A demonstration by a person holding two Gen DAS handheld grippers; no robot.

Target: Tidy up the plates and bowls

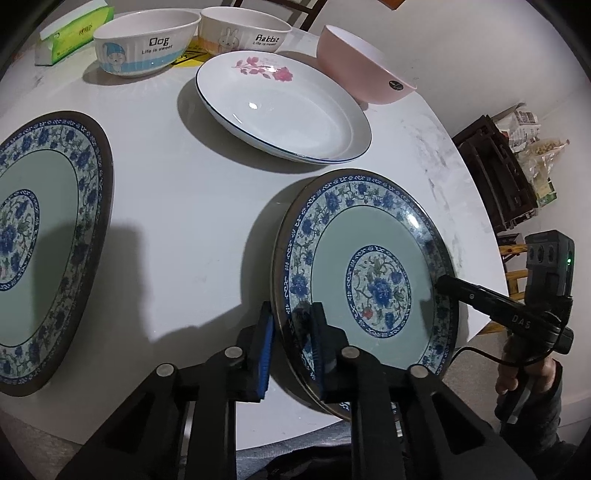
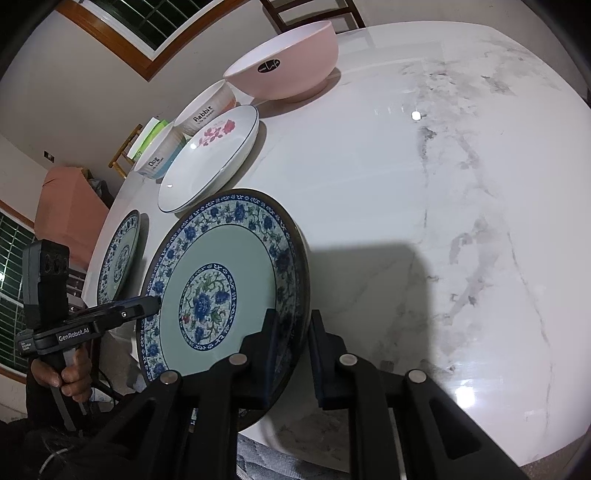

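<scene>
Blue floral plate [image 1: 369, 266] tilted off the white worktop [image 1: 177, 206], left gripper [image 1: 291, 354] fingers clamped on its rim at seven o'clock, right gripper [image 2: 291, 360] fingers narrow, pinching the opposite rim, second matching plate [image 1: 44, 236] flat at nine o'clock, white rose plate [image 1: 284, 110] at twelve o'clock.

Three plates were counted on the table [image 1: 177, 206]: two blue-patterned plates, one [image 1: 369, 288] at about 5 o'clock in the left wrist view and the other [image 1: 44, 243] at 9 o'clock, and one white plate with pink flowers [image 1: 288, 110] toward 12 o'clock. Three bowls were counted along the far edge: a "Dog" bowl [image 1: 146, 42], a "Rabbit" bowl [image 1: 245, 31] and a pink bowl [image 1: 364, 66]. One tissue pack [image 1: 74, 31] was counted at 11 o'clock.
</scene>
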